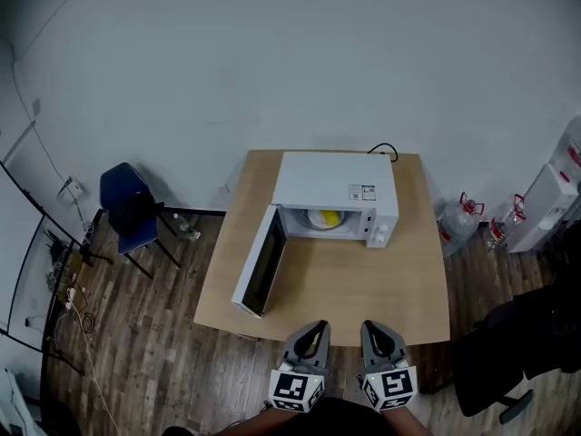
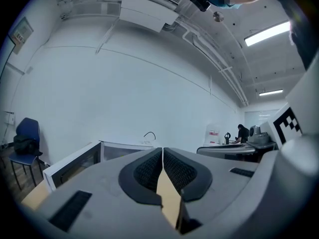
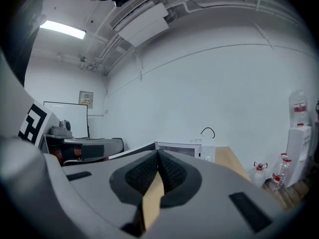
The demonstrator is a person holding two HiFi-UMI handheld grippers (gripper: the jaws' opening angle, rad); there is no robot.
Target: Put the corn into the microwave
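Judging from how things lie, the main step looks done. A yellow thing that reads as the corn sits inside the microwave, well ahead of both hand-held grippers and slightly nearer the line of the right one. It rests on something pale and round, plate or turntable I cannot tell.

The left hand-held gripper has its jaws pressed together with nothing between the pads. The right hand-held gripper is the same, jaws together and empty. Both hover at the near edge of the desk, side by side and well apart from the microwave, pointing toward it.

What seems left is the door. It stands swung wide open, ahead of the left hand-held gripper and off to its left side, with its free end reaching toward the near edge of the desk. If closing it belongs to the job, the left hand-held gripper is the better placed to push it; otherwise the task appears finished.
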